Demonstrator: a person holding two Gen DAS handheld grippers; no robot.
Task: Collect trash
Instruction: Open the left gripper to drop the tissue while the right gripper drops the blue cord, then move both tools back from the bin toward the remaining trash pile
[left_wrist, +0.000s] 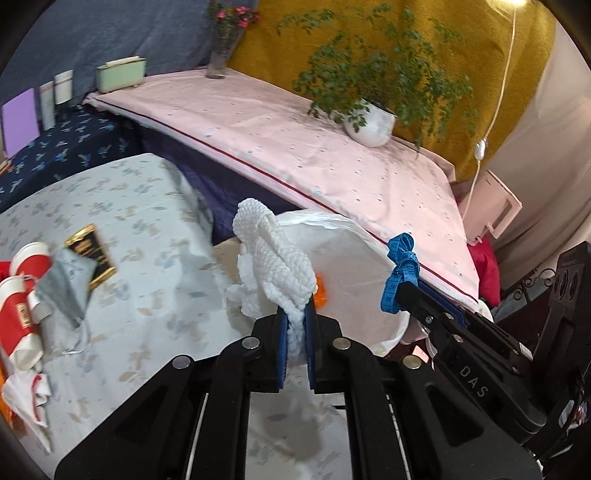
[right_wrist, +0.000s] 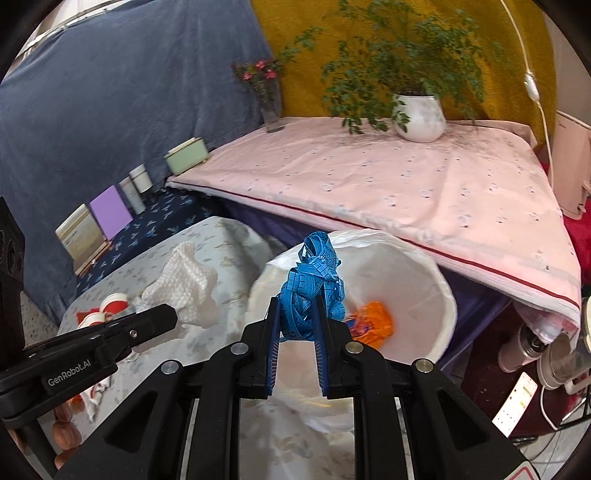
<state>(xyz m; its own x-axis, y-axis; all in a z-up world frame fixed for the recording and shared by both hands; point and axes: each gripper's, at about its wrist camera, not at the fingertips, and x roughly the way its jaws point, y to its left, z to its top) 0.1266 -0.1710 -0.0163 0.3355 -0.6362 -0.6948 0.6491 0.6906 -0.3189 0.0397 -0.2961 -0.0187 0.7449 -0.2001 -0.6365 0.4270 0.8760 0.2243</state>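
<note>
The left hand-held gripper (left_wrist: 295, 325) clamps a white knitted cloth (left_wrist: 273, 262); the right hand-held gripper (right_wrist: 297, 325) clamps a tangled blue measuring tape (right_wrist: 314, 288) above the lined bin (right_wrist: 424, 280).

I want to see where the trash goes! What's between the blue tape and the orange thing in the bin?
Nothing. In the right wrist view, the tangled blue tape, pinched in the right gripper, hangs over the white bin, with only air and bare liner before the orange wrapper.

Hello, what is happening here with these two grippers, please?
A person is collecting trash with two handheld grippers. The left gripper is shut on a white knitted cloth; the right gripper is shut on a tangled blue measuring tape. Both are held near a white-lined bin, which already contains an orange wrapper. Neither item is released yet.
</note>
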